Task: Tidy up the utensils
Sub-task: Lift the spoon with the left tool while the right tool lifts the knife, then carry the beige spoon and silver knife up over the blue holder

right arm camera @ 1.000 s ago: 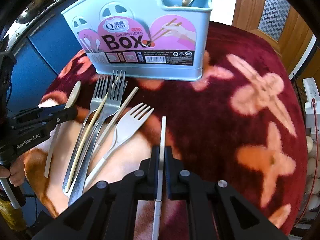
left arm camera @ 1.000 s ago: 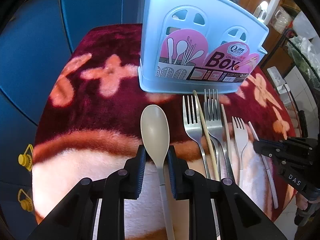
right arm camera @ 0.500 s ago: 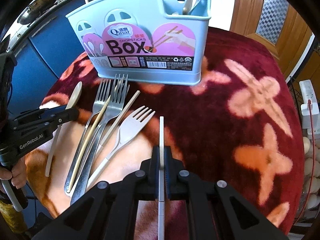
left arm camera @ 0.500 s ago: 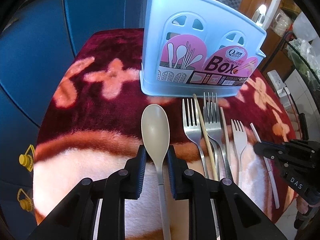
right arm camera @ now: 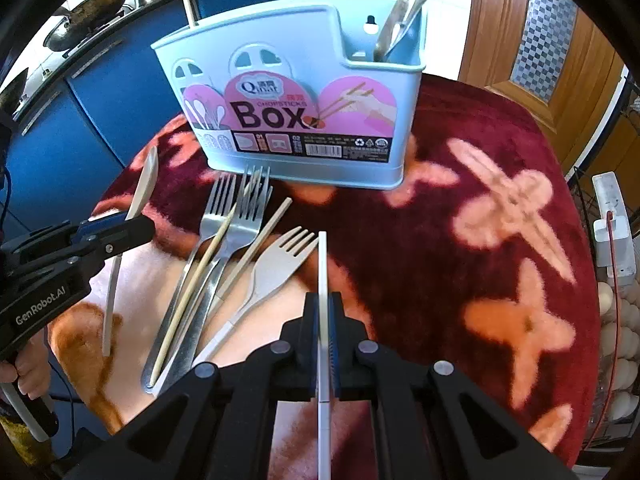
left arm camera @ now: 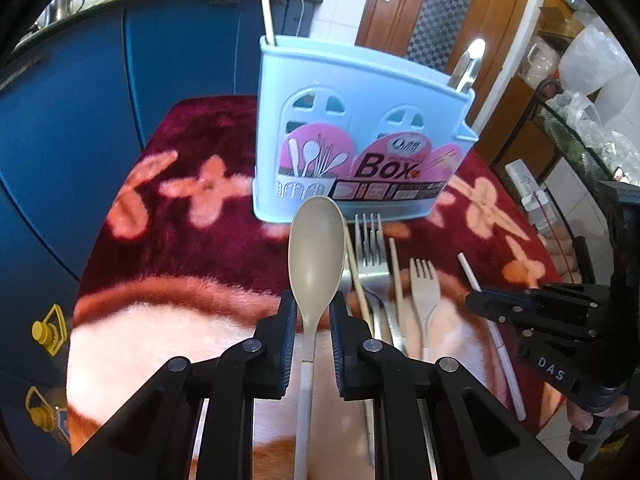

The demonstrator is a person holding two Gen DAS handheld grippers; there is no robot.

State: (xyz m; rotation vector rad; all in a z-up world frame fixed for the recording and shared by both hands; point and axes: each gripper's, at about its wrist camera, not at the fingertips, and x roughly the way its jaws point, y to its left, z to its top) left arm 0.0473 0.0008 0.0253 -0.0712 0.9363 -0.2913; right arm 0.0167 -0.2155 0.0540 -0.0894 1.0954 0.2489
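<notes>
My left gripper [left arm camera: 313, 312] is shut on a beige spoon [left arm camera: 316, 252] and holds it lifted off the cloth, bowl toward the light blue chopsticks box [left arm camera: 356, 136]. My right gripper [right arm camera: 322, 314] is shut on a white chopstick [right arm camera: 322, 268] and holds it raised, tip toward the box [right arm camera: 304, 104]. On the cloth between them lie two metal forks [right arm camera: 236, 216], a beige plastic fork [right arm camera: 280, 268] and two wooden chopsticks [right arm camera: 208, 256]. The box holds a wooden chopstick [right arm camera: 187, 2] at its left end and metal utensils [right arm camera: 404, 8] at its right end.
A dark red floral cloth [right arm camera: 480, 220] covers the round table. Blue cabinets [left arm camera: 80, 120] stand behind and to the left. A wooden door [right arm camera: 536, 32] is at the back right. A white power strip [right arm camera: 612, 228] and eggs [right arm camera: 618, 344] sit off the table's right edge.
Both grippers have risen with their utensils: the spoon and the white chopstick have come up off the cloth. The box's top rim and contents have come into view.
</notes>
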